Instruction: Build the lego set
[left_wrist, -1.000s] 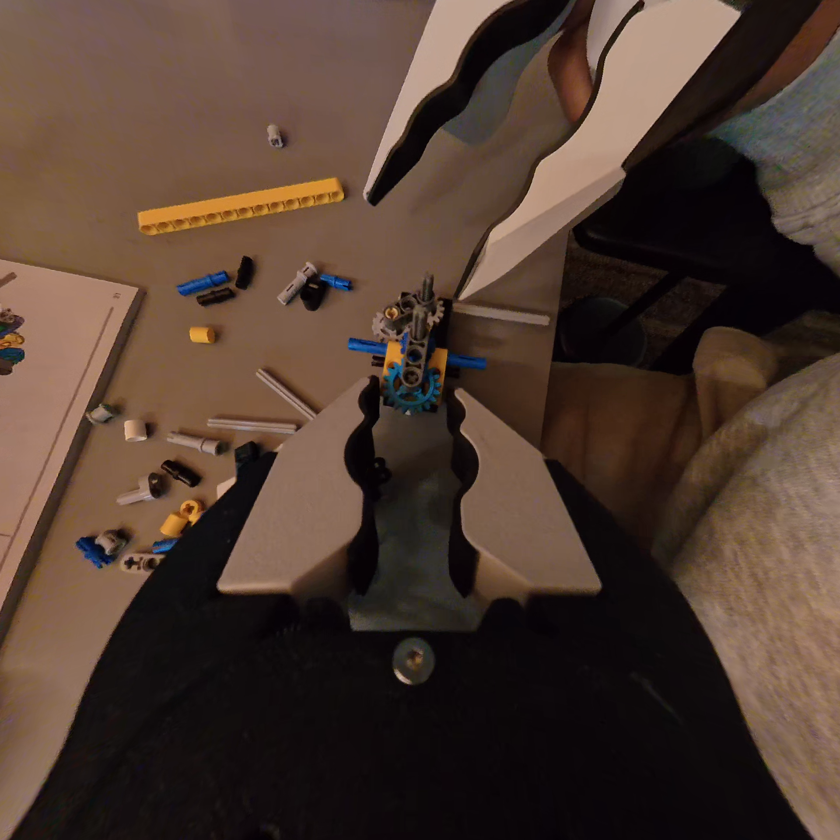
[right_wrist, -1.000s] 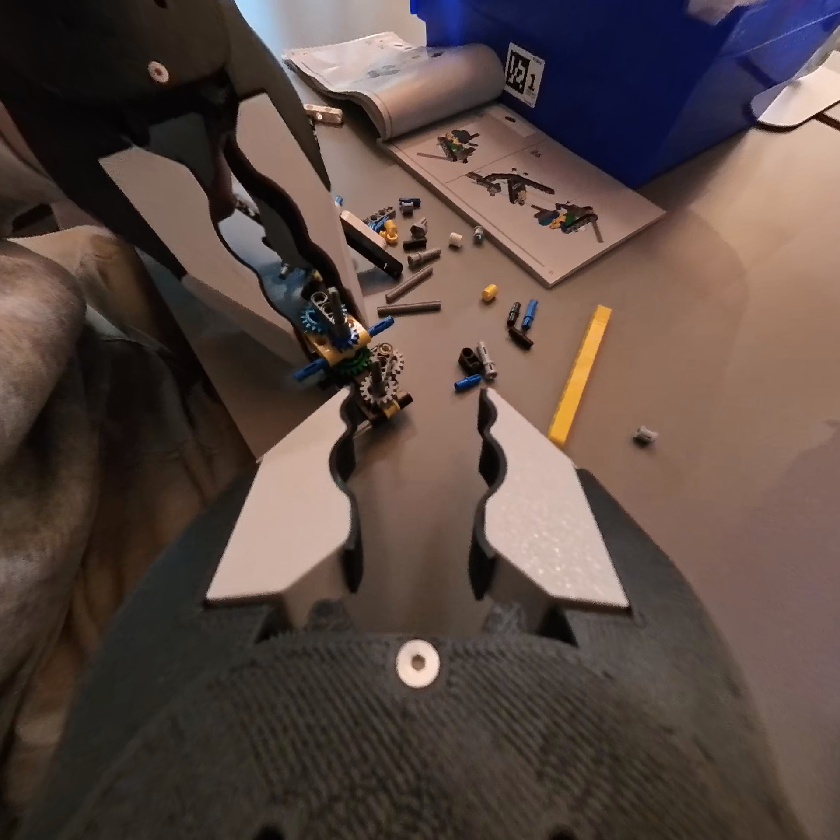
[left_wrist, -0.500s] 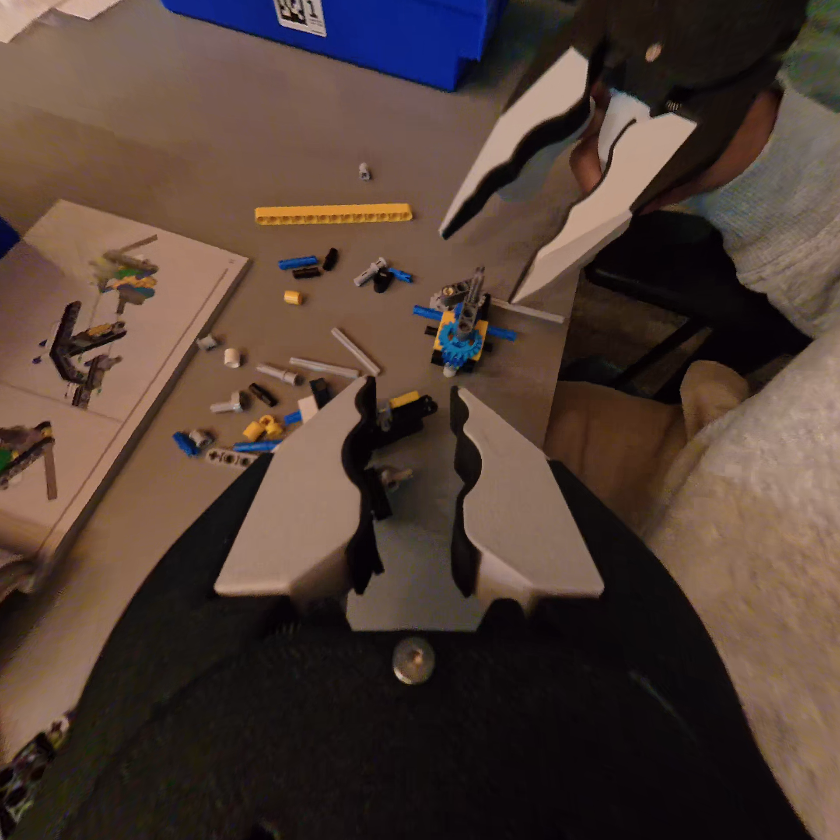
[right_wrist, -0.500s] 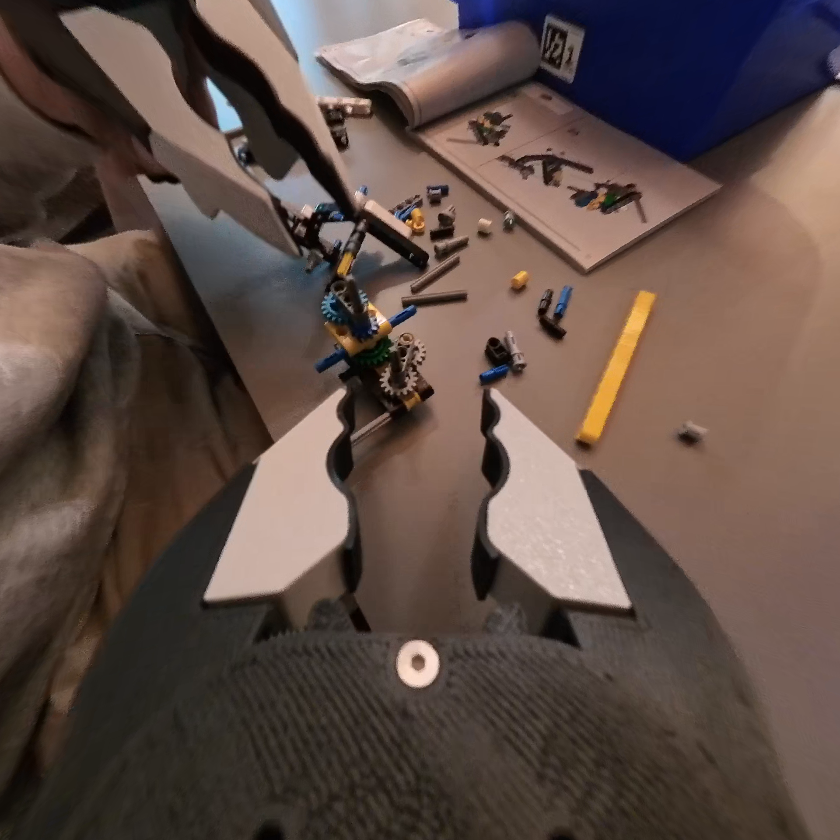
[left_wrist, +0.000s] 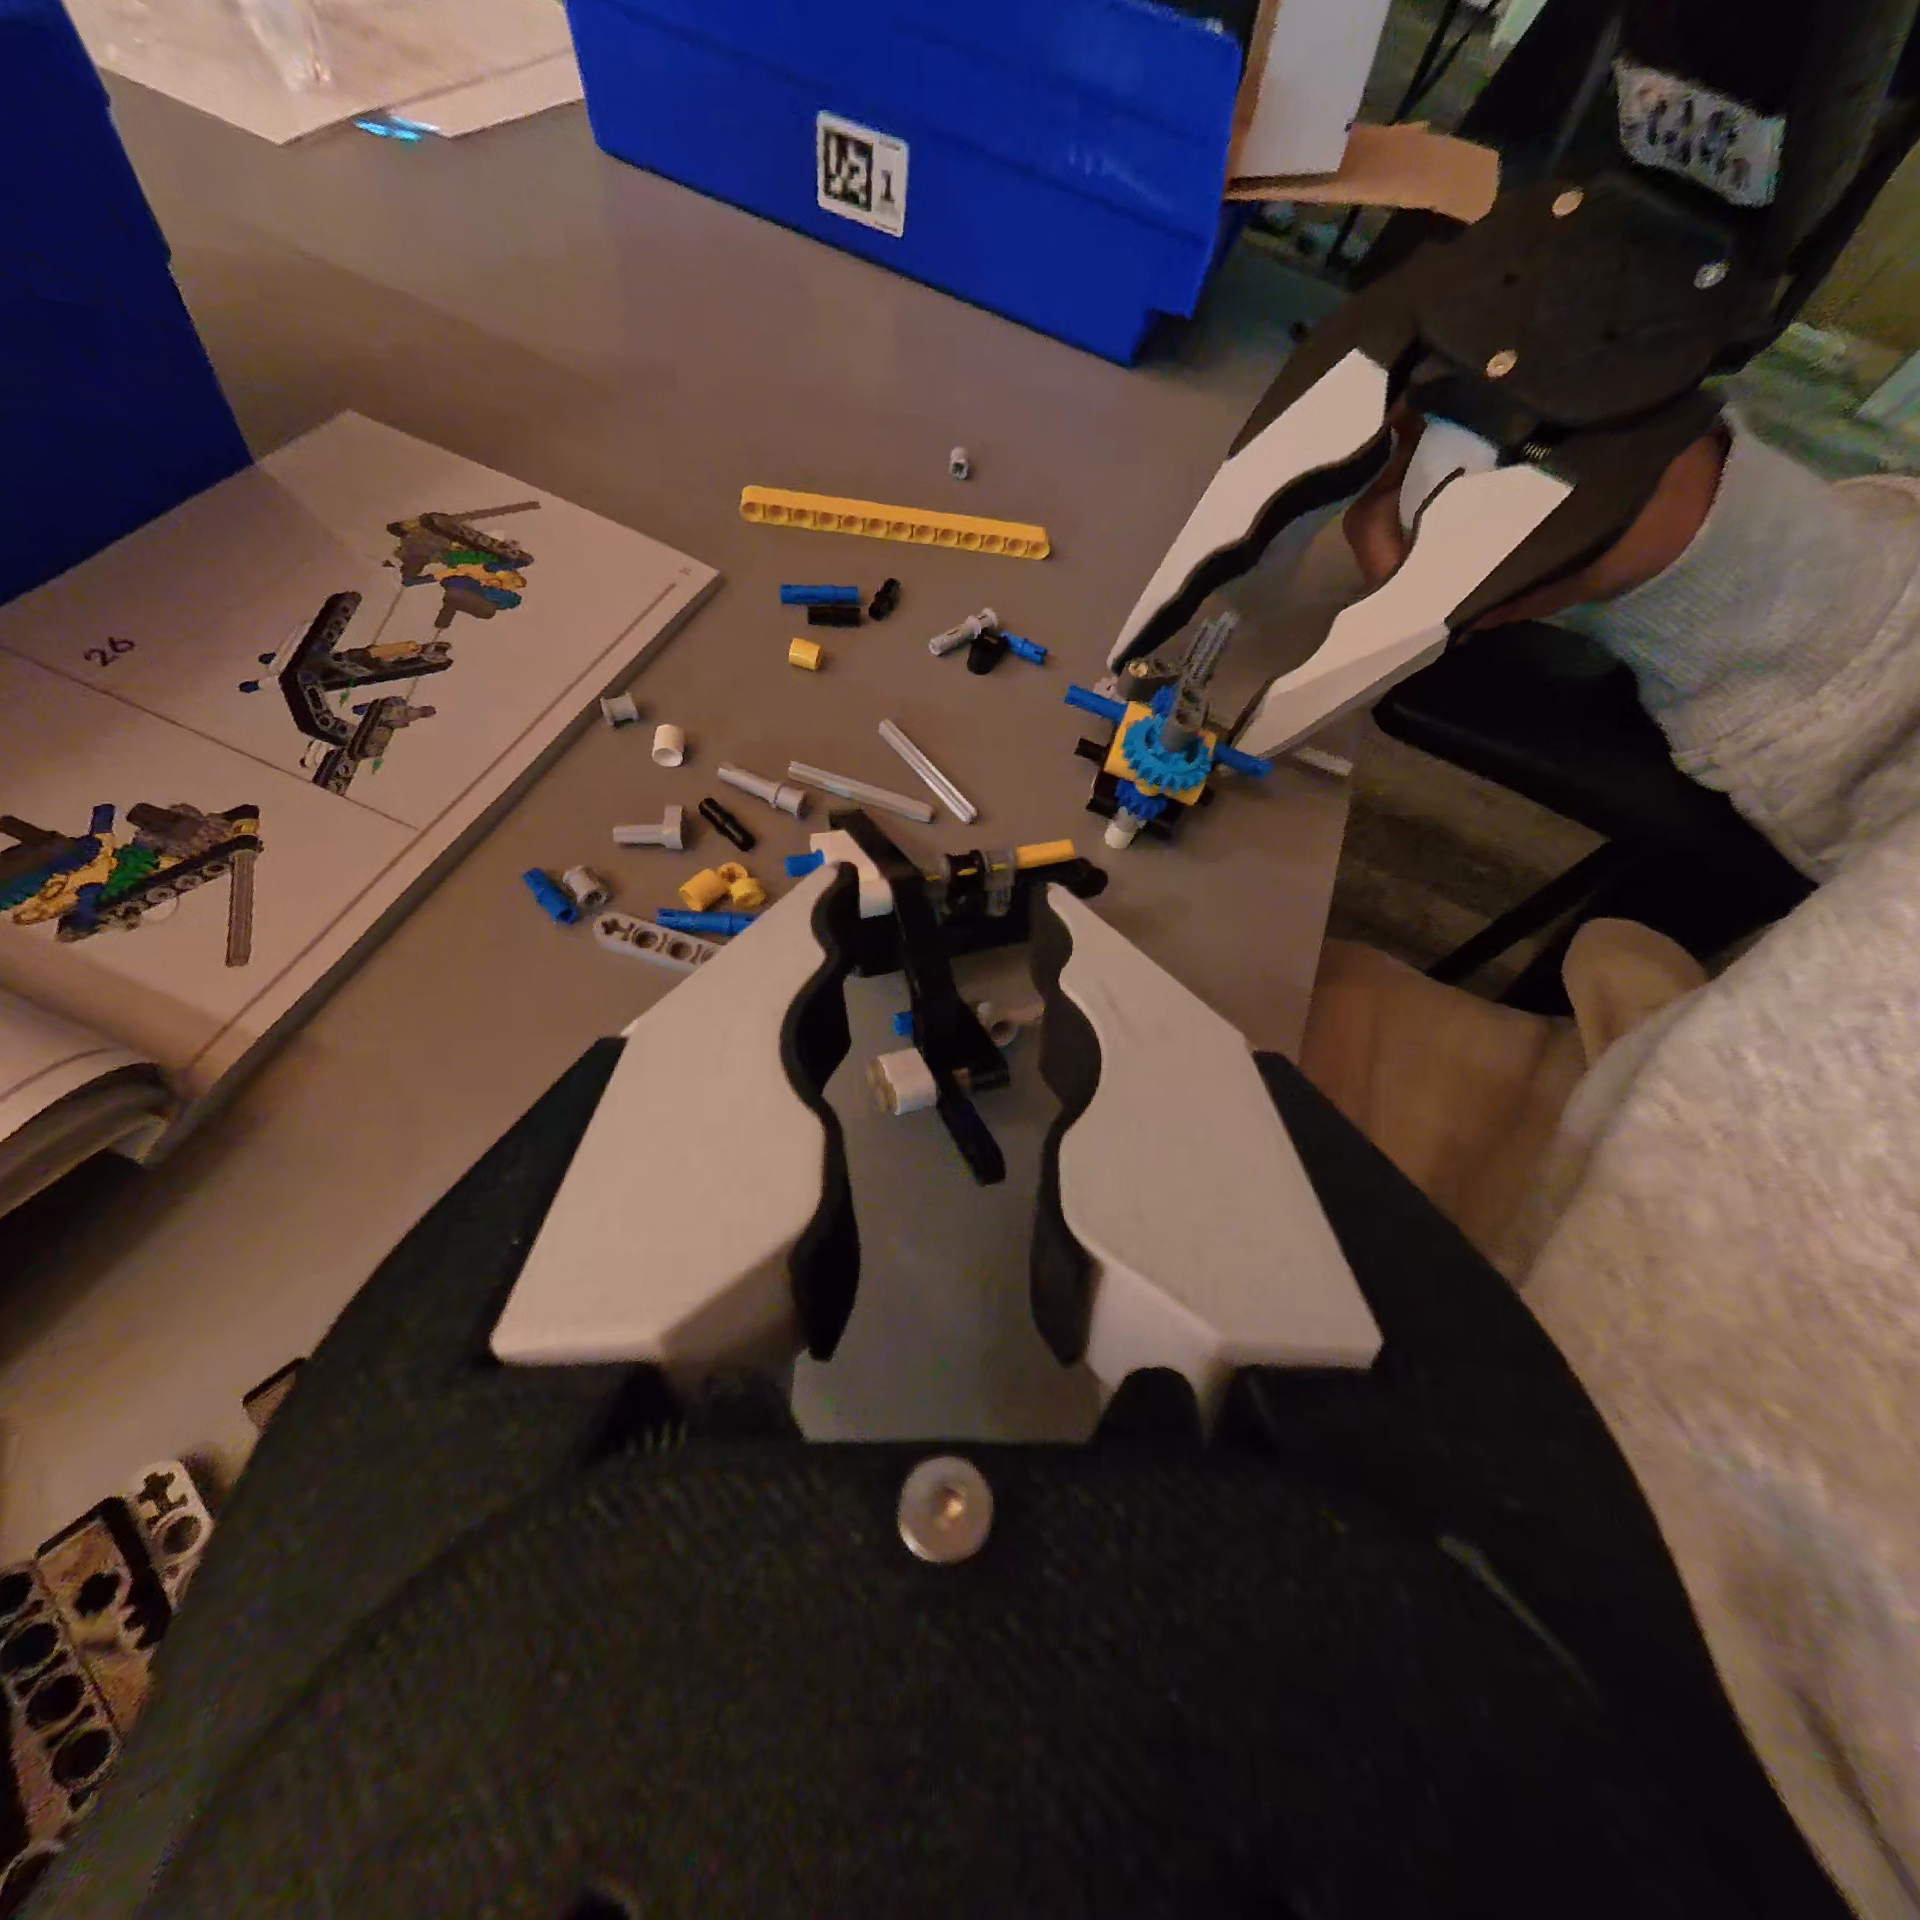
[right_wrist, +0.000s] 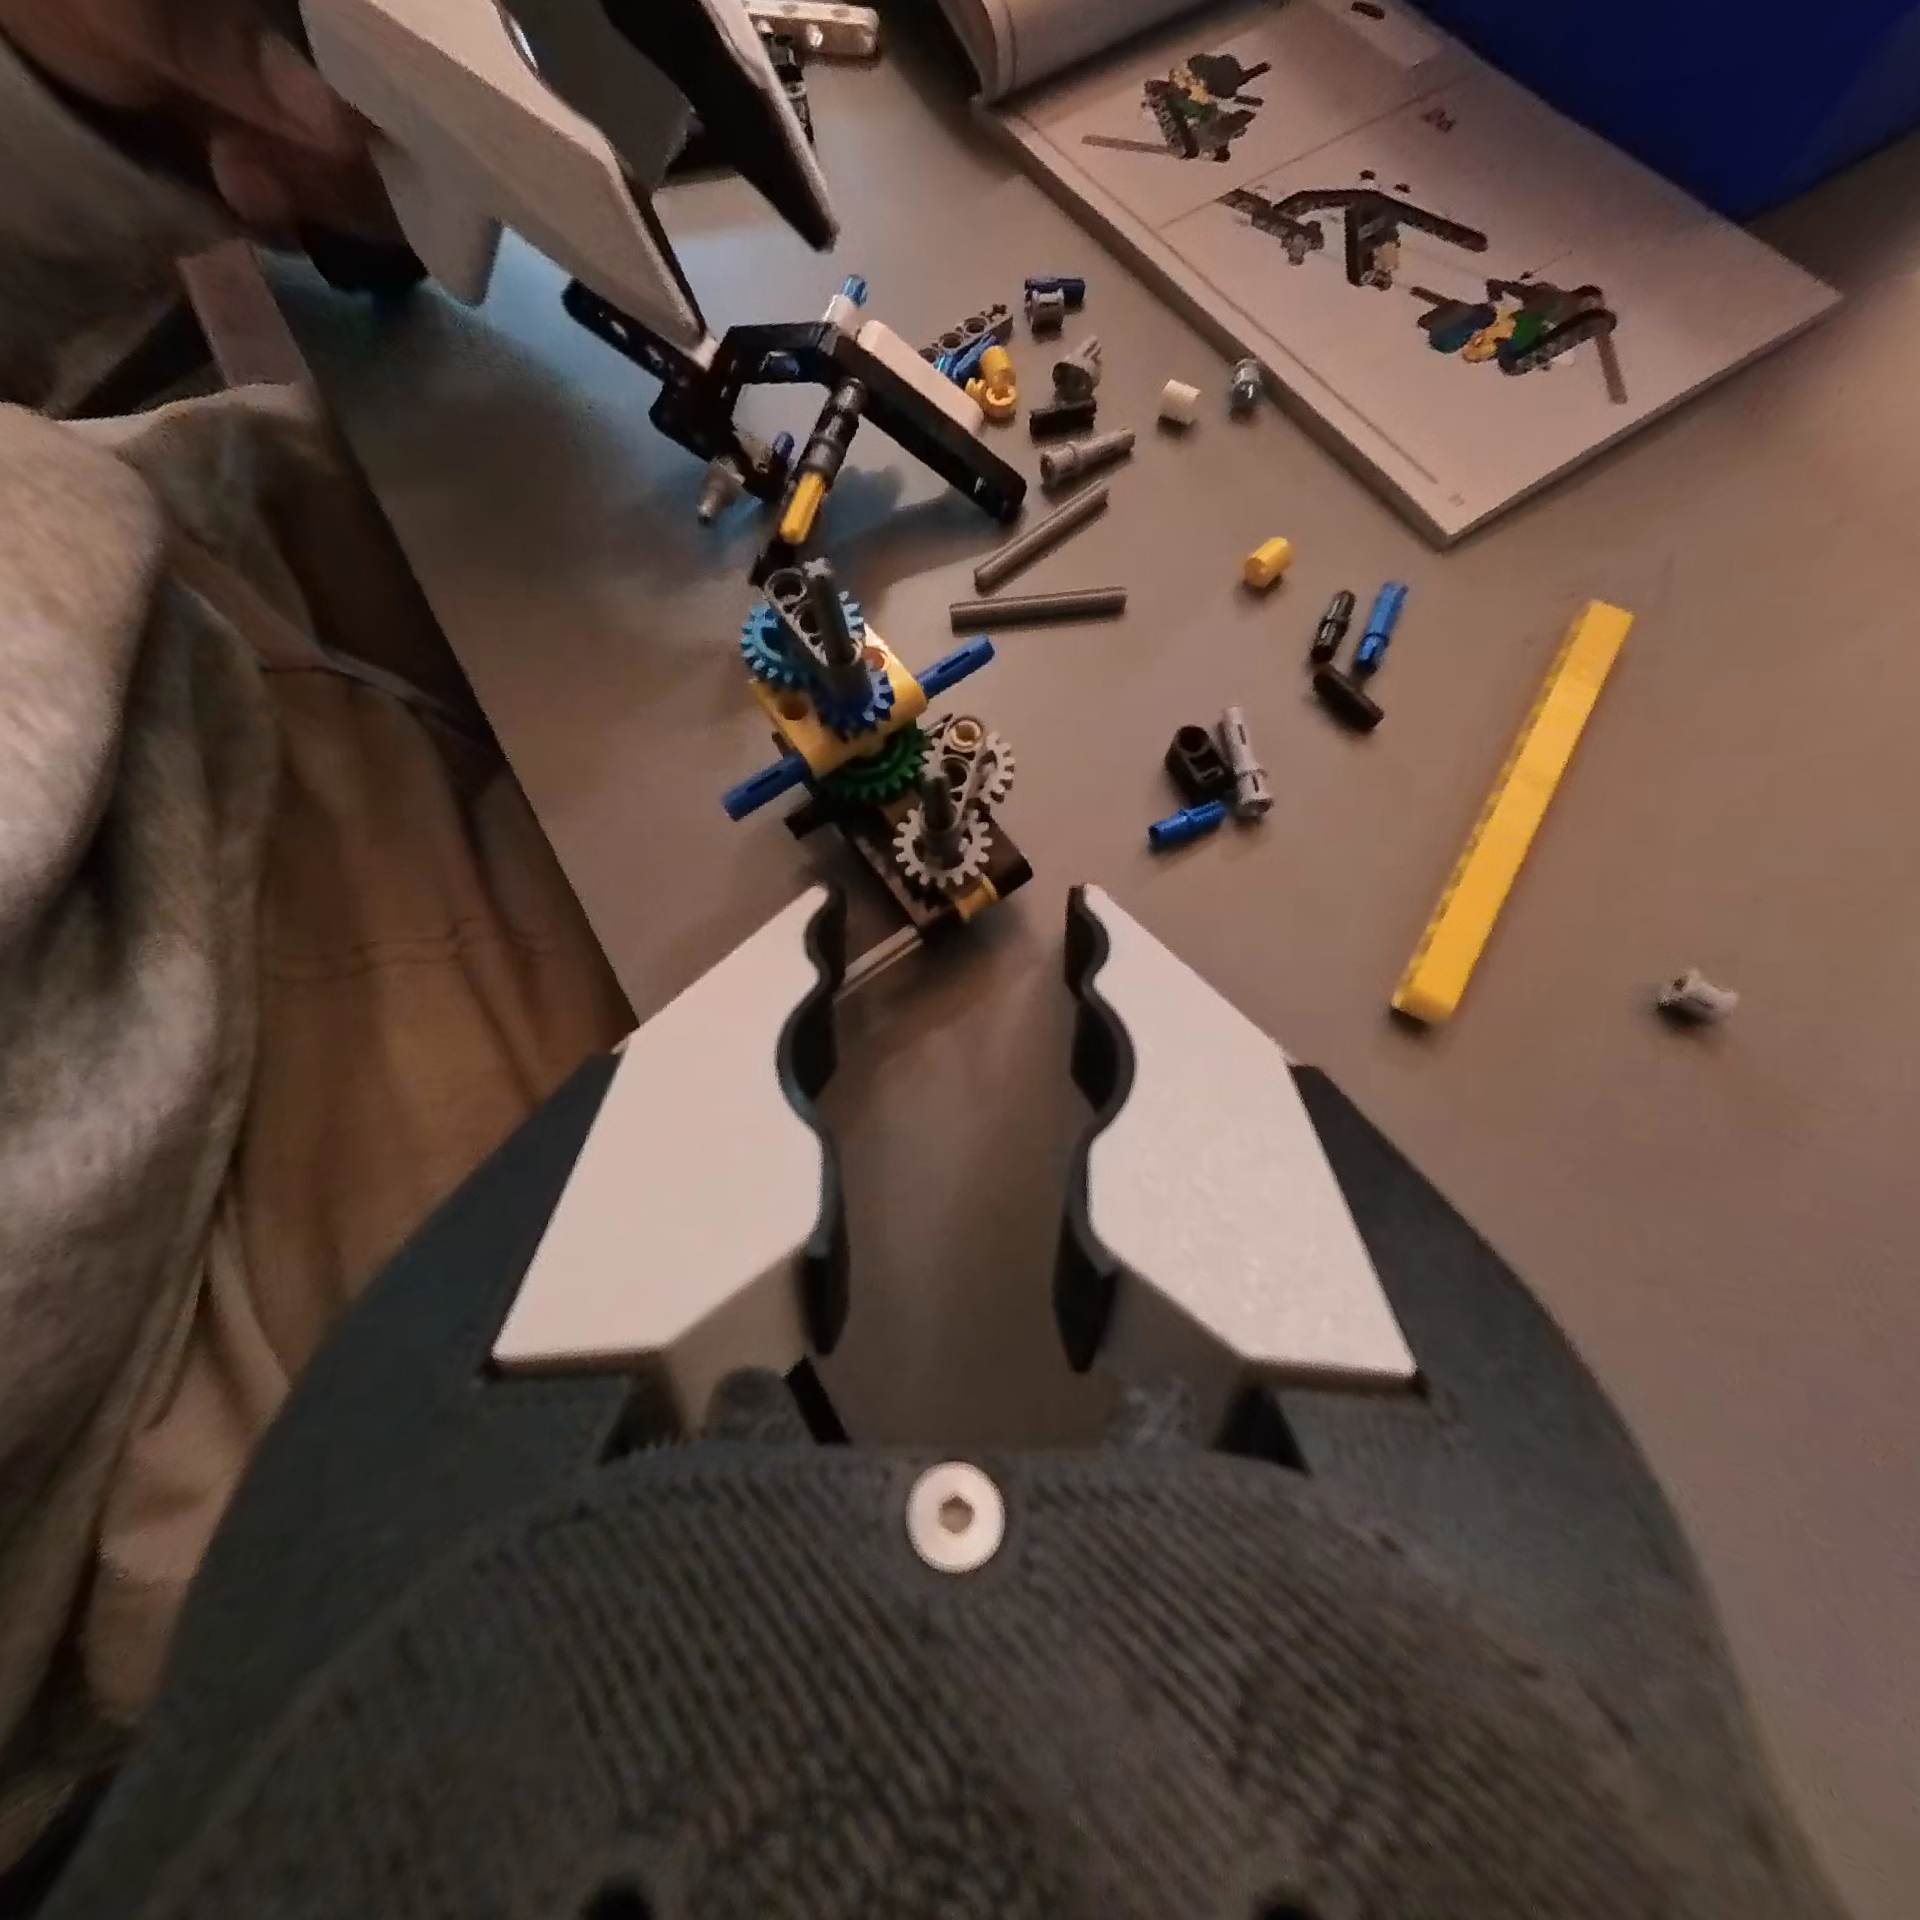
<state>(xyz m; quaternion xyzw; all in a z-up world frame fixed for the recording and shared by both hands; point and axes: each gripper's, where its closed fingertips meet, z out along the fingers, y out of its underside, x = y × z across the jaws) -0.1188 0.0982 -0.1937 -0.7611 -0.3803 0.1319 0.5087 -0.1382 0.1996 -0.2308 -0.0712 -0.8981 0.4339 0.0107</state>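
- Pulling back from the gear assembly (left_wrist: 1158, 753) it gripped a second ago, the left gripper (left_wrist: 940, 914) is hovering released over a black frame (left_wrist: 935, 966).
- Mid-frame, the gear assembly is sitting on the table (right_wrist: 1558, 1195), untouched.
- Beyond it, the right gripper (right_wrist: 951, 904) is gaping, holding nothing.

Right gripper (right_wrist: 948, 902) jaws parted, empty, just before the gear assembly (right_wrist: 868, 748) on the table (right_wrist: 1558, 1195).

Dim, warm light is tinting both views orange-brown. The matte grey tabletop (left_wrist: 499, 312) is showing soft glare near its far edge, and small bricks are casting faint shadows. Wide-angle distortion is bending the edges, where the fuzzy pale grey sleeve (left_wrist: 1745, 1195) is blurring.
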